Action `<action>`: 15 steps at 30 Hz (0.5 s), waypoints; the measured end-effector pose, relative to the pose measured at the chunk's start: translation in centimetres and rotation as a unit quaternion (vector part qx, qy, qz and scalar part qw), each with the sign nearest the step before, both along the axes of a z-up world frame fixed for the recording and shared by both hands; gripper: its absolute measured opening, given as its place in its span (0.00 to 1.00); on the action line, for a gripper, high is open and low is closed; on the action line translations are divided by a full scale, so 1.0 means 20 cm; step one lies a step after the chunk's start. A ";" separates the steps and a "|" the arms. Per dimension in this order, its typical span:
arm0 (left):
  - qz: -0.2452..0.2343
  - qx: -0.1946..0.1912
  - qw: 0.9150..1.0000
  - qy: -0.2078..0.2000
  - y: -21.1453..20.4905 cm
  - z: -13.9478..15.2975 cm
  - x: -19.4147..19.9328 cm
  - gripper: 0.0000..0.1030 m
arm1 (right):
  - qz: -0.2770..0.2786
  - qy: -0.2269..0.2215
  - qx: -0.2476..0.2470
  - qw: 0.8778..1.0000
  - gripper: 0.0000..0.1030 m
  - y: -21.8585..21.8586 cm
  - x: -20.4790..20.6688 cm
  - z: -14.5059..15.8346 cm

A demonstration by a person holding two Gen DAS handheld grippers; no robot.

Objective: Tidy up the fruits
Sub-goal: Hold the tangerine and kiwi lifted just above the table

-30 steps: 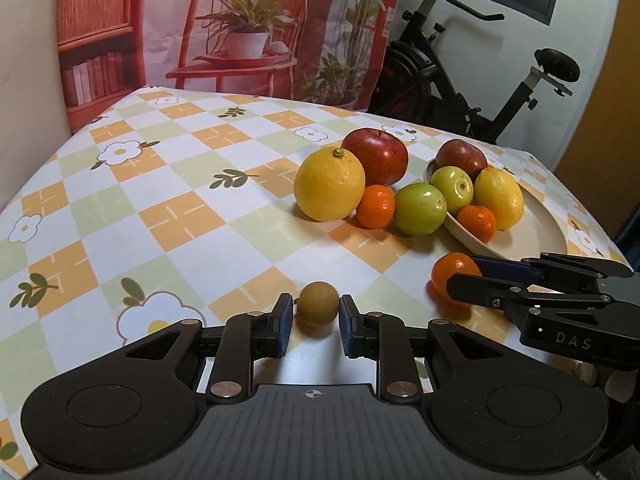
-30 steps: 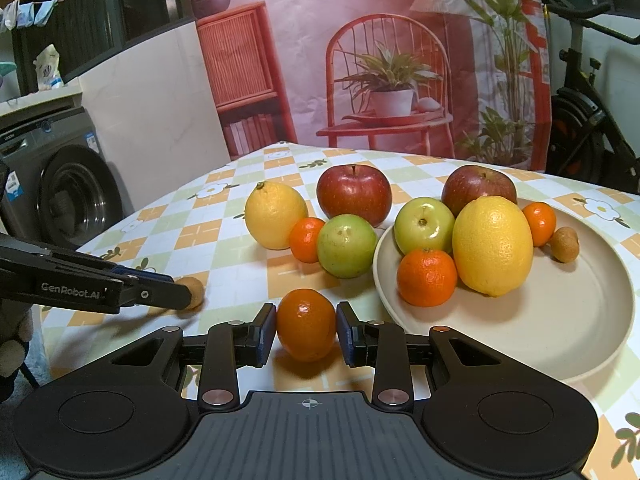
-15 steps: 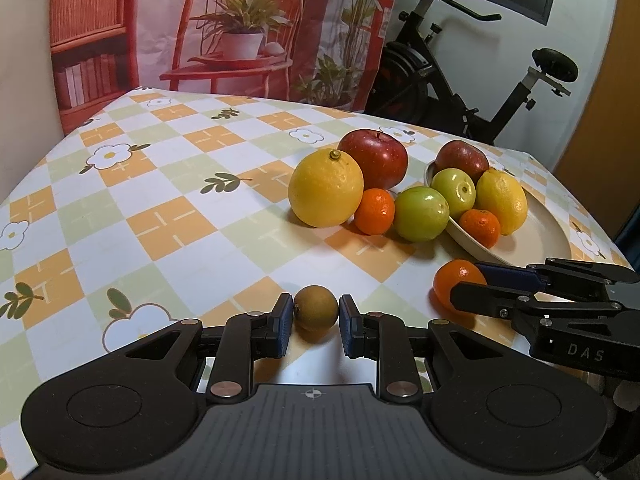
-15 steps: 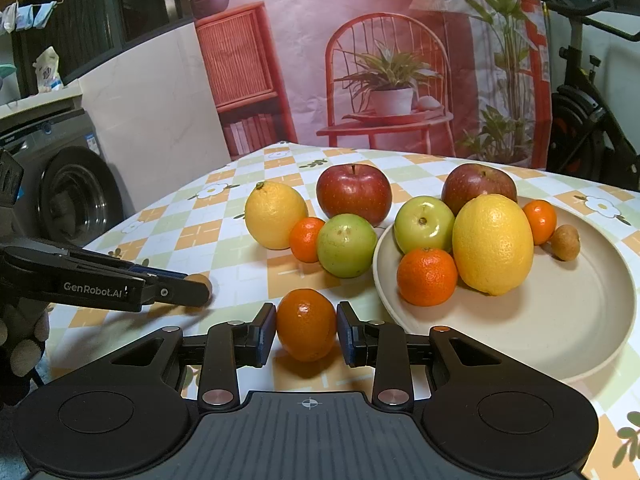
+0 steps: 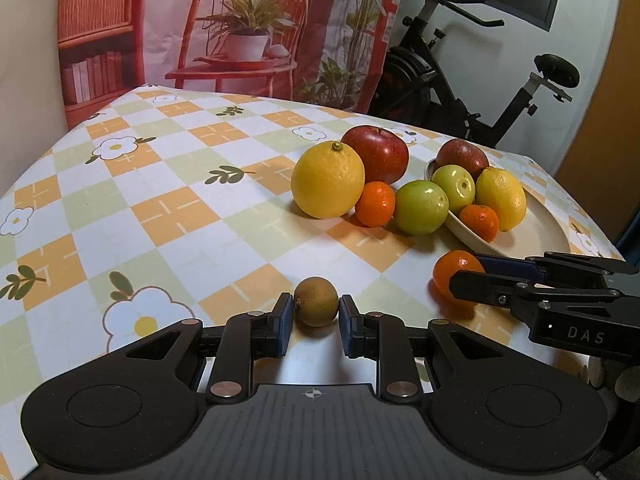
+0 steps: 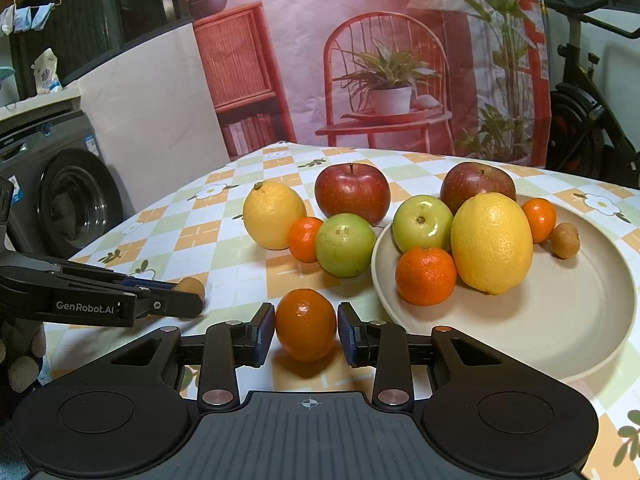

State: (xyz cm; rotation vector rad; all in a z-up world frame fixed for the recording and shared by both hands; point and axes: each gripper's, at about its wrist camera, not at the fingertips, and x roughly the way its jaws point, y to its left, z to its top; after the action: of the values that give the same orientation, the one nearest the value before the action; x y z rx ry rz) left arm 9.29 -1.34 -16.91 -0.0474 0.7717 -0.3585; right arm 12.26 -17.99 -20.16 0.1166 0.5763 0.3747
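- The counter (image 5: 168,184), under a checked cloth of orange, green and white squares with flowers, carries all the fruit.
- A beige plate (image 6: 560,320) sits on the right part of the counter, near the right gripper; it holds a big lemon (image 6: 492,242), a red apple (image 6: 476,184), a green apple (image 6: 420,224), two mandarins (image 6: 426,276) and a small brown longan (image 6: 565,240) at the far side.
- Just left of the plate, on the cloth, a second lemon (image 5: 327,184), a second red apple (image 5: 378,152), a green apple (image 5: 421,207) and a small mandarin (image 5: 375,204) sit bunched together, touching one another.
- The right gripper (image 6: 306,328) has its fingers (image 6: 262,330) on either side of a lone mandarin (image 6: 306,322) that rests on the cloth just before the plate's near rim; the pads sit at the fruit's flanks, and a thin gap shows at the right pad, so whether they pinch it cannot be told.
- The left gripper (image 5: 315,314), well left of the plate, has its fingers (image 5: 285,316) drawn in on a brown longan (image 5: 316,306) that lies on the cloth between the tips; the left pad touches the fruit, the right one stands right against it.
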 end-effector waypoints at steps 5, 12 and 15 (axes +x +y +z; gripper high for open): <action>0.000 0.002 1.000 -0.002 0.00 0.00 0.00 0.25 | -0.002 0.001 0.002 1.000 0.34 0.00 0.00 -0.01; 0.000 0.002 1.000 -0.002 0.00 0.00 0.00 0.25 | -0.001 0.002 0.002 1.000 0.34 0.00 0.00 -0.01; 0.000 0.002 1.000 -0.002 0.00 0.00 0.00 0.25 | -0.001 0.005 0.003 1.000 0.34 0.00 0.01 -0.01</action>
State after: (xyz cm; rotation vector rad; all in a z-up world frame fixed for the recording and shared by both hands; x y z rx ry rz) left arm 9.23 -1.39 -16.90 -0.0432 0.7687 -0.3567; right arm 12.39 -18.07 -20.40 0.1240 0.5848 0.3742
